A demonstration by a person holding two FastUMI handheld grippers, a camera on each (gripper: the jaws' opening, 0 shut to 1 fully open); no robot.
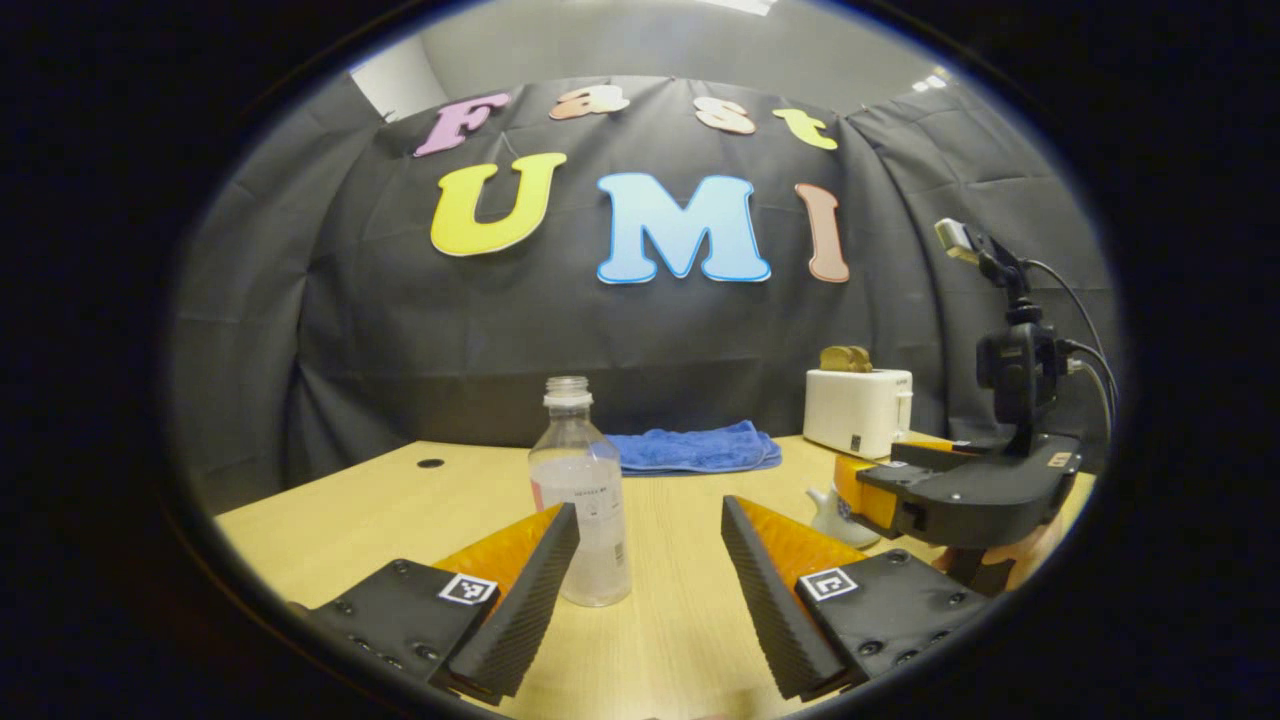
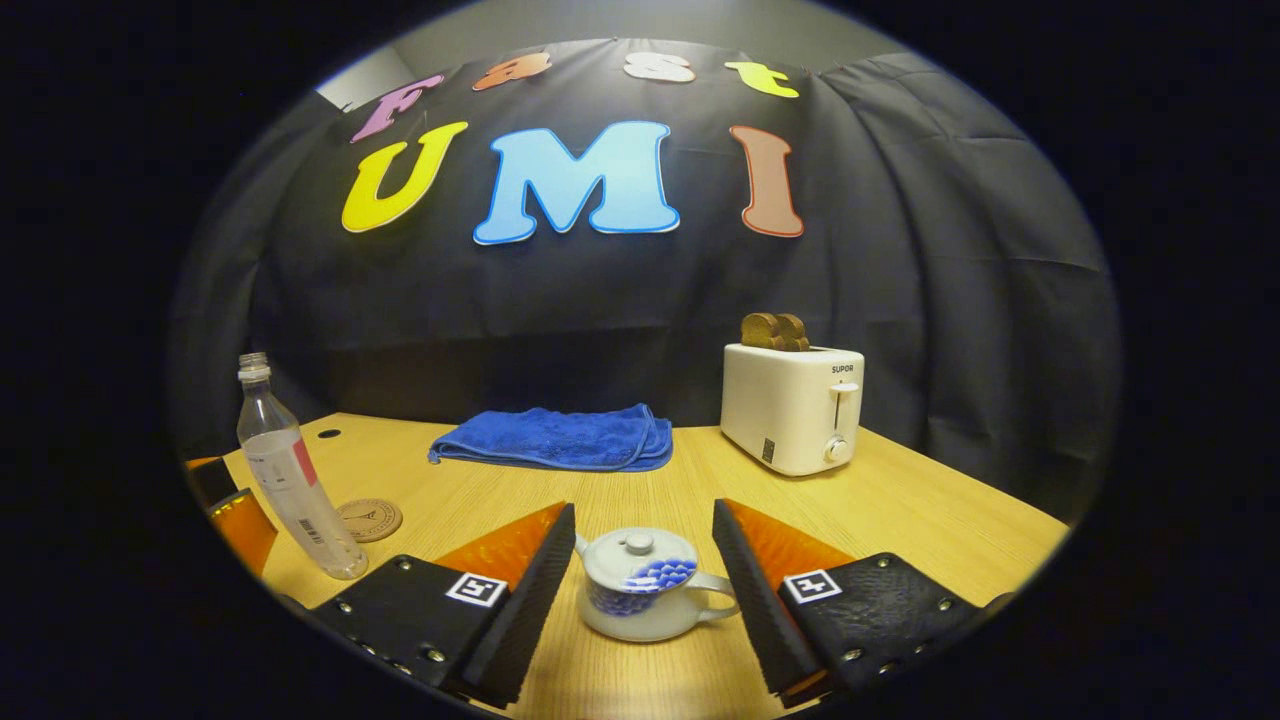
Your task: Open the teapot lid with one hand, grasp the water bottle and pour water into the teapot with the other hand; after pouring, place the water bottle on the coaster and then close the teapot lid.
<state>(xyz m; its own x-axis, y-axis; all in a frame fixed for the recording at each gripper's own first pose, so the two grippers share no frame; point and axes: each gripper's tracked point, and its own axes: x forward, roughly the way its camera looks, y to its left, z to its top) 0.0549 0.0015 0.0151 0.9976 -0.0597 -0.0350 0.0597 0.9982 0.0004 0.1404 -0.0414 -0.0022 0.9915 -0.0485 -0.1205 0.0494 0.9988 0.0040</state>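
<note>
Teapot sits on the table with its lid on, spout toward the left of the right gripper view and handle toward the right. It stands between the spread fingers of the right hand-held gripper, and neither finger touches it. In the left gripper view a small part of the teapot shows behind the right hand-held gripper, whose jaws I cannot make out from that side.

Off to the left in the right gripper view, the water bottle stands upright with no cap, clear, partly filled. Just beside its base lies a round coaster, apart from the bottle. In the left gripper view the water bottle stands ahead of the left hand-held gripper, nearer its left finger; the fingers are spread wide and I cannot tell whether that finger touches the bottle.

Farther back, a folded blue towel lies near the table's rear edge. To its right stands a white toaster with slices of bread sticking up from the slots.

The table is pale wood grain, with a small dark round hole near the far left corner. Black cloth hangs in folds behind the table, and above it shows a grey wall and ceiling.
</note>
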